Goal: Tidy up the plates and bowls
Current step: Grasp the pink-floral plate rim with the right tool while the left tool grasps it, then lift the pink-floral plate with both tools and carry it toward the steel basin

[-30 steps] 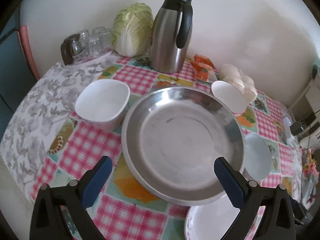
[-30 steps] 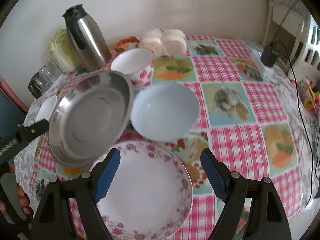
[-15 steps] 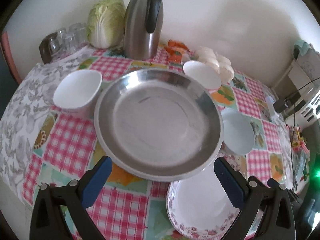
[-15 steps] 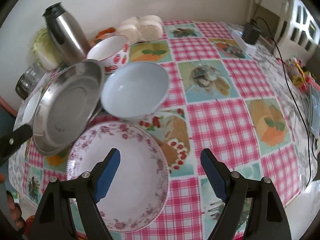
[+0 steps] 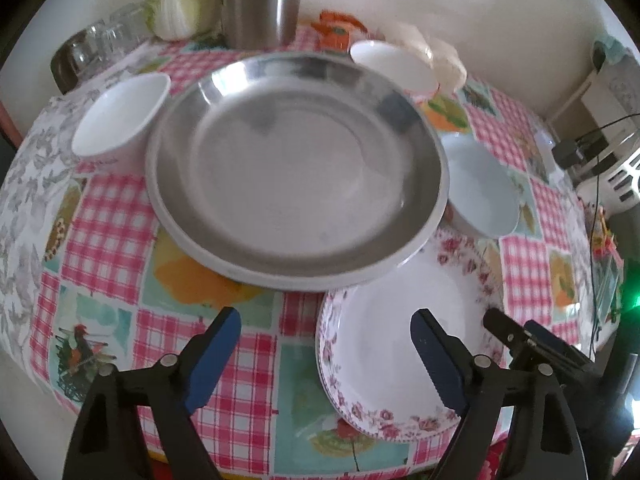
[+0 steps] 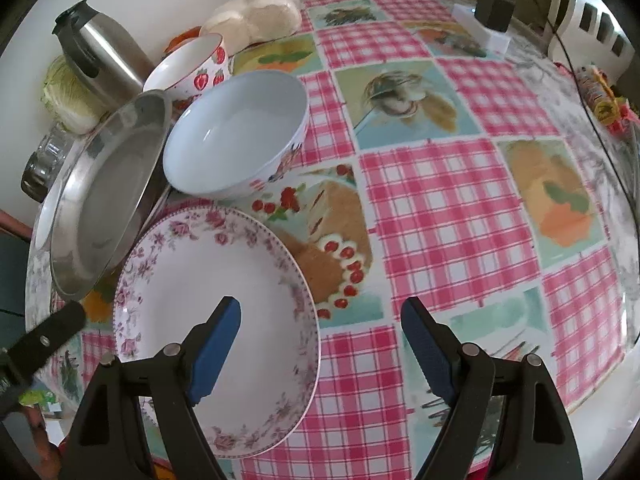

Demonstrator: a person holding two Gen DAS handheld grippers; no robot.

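A large steel plate [image 5: 296,168] lies mid-table, its near-right rim resting over the floral plate [image 5: 384,360]. The steel plate also shows in the right wrist view [image 6: 100,204], tilted against the floral plate [image 6: 216,264]. A pale blue bowl [image 6: 236,132] sits behind the floral plate; it shows right of the steel plate [image 5: 484,196]. A square white bowl [image 5: 120,116] is at the left and a strawberry bowl [image 6: 192,66] at the back. My left gripper [image 5: 326,356] is open before the steel plate. My right gripper [image 6: 320,340] is open over the floral plate's right rim.
A steel thermos [image 6: 100,52], a cabbage [image 5: 180,0], glasses [image 5: 100,44] and bagged buns [image 6: 256,8] line the back wall. A power adapter and cable [image 6: 494,4] lie at the far right. The checked tablecloth [image 6: 460,200] covers the table to its edges.
Both grippers have pulled back and risen, so more of the table shows. The floral plate has come into full view under both grippers. The dishes have not moved.
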